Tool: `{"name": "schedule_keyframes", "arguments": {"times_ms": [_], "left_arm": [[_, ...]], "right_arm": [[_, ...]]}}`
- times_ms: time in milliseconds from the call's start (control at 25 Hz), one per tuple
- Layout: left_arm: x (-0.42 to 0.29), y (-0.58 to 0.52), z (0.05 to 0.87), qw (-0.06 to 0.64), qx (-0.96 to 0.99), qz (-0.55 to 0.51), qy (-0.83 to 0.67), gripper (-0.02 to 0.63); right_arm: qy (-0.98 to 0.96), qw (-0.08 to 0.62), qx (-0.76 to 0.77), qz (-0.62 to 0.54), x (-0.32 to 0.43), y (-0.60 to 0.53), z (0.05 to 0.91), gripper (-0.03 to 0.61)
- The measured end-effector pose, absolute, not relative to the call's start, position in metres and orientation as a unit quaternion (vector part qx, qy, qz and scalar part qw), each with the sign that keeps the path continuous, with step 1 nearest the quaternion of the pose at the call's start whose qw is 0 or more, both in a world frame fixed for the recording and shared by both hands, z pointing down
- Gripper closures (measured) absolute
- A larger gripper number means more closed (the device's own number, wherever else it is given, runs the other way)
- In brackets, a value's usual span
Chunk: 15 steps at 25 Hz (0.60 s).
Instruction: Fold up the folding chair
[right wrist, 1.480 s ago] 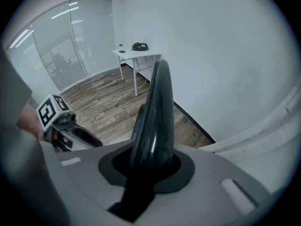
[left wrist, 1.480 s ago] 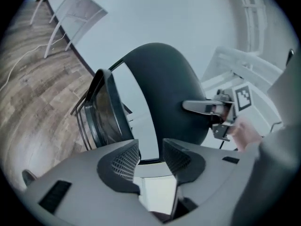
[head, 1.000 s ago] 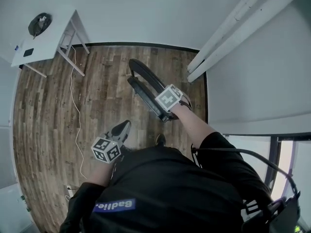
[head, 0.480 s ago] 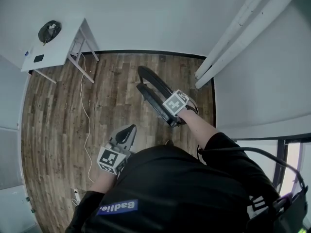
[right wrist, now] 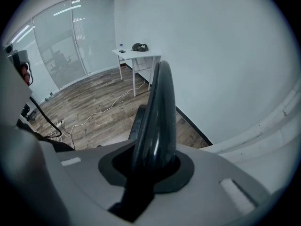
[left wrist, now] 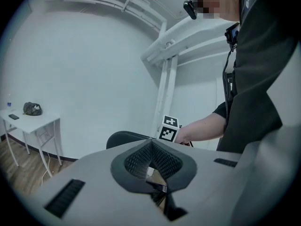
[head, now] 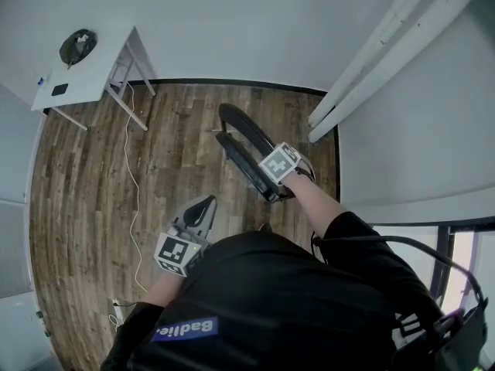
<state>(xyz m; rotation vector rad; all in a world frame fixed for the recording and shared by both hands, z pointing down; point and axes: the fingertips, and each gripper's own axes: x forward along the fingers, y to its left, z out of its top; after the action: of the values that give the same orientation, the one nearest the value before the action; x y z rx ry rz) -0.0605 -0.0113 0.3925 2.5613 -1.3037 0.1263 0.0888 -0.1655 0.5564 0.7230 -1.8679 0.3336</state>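
Hardly anything has shifted: the right claw (right wrist: pixel 151 165) still clamps the glossy black folding chair (head: pixel 236 149), whose long axis runs straight ahead of it, down to the wooden plank floor (head: pixel 155 168). The left claw (head: pixel 203 207), pinched shut and empty, hangs well apart.

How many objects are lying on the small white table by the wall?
3: a dark bundle at the back of the table, a flat black item nearer its front, a tiny bluish thing at its left edge. Smaller ones may be hidden.
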Motion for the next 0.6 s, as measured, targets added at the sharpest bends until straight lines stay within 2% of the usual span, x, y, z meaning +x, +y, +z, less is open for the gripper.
{"name": "schedule_keyframes", "arguments": {"times_ms": [600], "left_arm": [[-0.0551, -0.0105, 0.3968, 0.136, 0.888, 0.041, -0.438, 0.609]], "right_arm": [[-0.781, 0.528, 0.301, 0.141, 0.0911, -0.1705, 0.5563, 0.511]]}}
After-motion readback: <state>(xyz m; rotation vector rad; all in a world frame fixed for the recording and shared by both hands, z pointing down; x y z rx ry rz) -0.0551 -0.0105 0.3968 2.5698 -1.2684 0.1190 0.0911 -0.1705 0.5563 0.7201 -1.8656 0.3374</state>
